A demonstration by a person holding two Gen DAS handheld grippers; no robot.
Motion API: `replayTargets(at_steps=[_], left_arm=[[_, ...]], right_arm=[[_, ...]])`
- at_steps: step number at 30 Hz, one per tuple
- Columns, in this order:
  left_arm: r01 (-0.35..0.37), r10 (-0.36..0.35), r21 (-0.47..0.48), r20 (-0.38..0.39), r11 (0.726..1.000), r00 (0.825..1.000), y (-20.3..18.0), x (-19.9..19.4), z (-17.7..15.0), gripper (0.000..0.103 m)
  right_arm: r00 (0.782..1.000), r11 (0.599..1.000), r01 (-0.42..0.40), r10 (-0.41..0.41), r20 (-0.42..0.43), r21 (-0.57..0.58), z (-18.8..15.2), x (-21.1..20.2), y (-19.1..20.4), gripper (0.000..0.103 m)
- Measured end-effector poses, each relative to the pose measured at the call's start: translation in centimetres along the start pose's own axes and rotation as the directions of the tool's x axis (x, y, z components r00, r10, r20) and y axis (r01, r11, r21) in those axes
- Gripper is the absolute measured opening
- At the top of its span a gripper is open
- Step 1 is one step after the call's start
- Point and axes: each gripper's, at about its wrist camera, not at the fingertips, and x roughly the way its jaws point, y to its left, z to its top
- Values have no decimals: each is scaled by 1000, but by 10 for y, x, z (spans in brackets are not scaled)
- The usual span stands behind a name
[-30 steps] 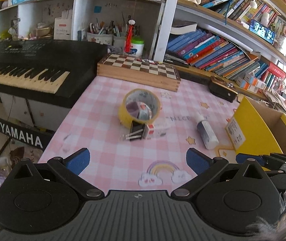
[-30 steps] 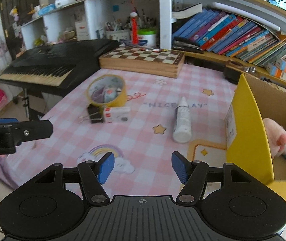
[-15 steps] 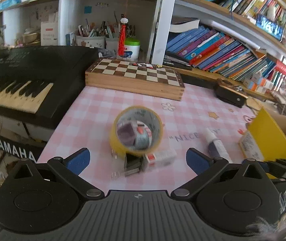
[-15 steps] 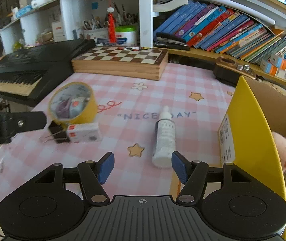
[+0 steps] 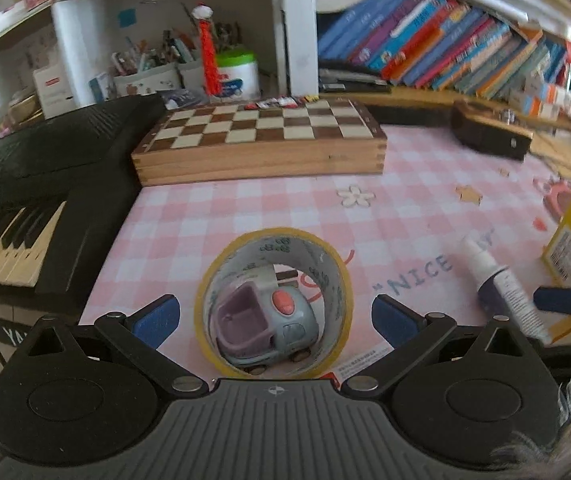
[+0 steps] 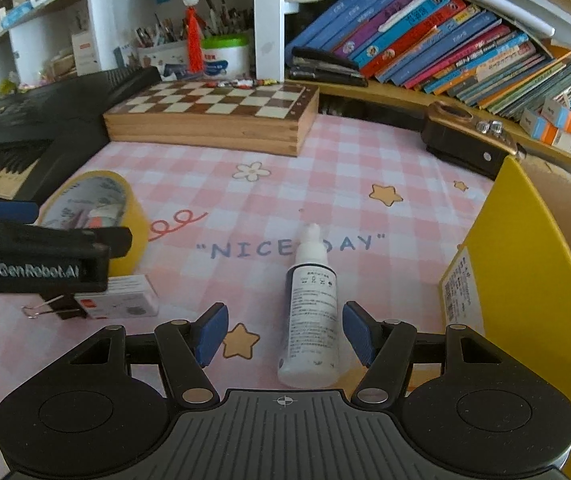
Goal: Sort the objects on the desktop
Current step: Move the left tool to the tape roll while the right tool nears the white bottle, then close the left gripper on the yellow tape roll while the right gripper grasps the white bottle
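My right claw is spread, the white bottle lying between its pads untouched; my left claw gapes around the tape roll, seemingly clear.

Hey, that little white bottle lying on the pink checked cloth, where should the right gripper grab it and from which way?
Grip the bottle across its wide labelled body, probably coming down from above at the base end. It lies flat, nozzle pointing away, and the open right gripper already straddles that body lengthwise, so the pads would close on its round sides.
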Motion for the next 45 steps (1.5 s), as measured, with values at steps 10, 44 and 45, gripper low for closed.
replayTargets(at_steps=[10, 44, 45], left_arm=[[5, -5, 46, 3, 999, 1000, 2, 12, -6, 83], [233, -166, -268, 251, 935, 954, 36, -154, -29, 83], [241, -172, -276, 250, 930, 953, 37, -158, -33, 83]], right_arm=[[998, 999, -24, 25, -51, 25, 1, 19, -3, 64], [975, 978, -210, 211, 71, -11, -20, -101, -4, 33], [972, 975, -222, 222, 72, -13, -22, -105, -5, 33]])
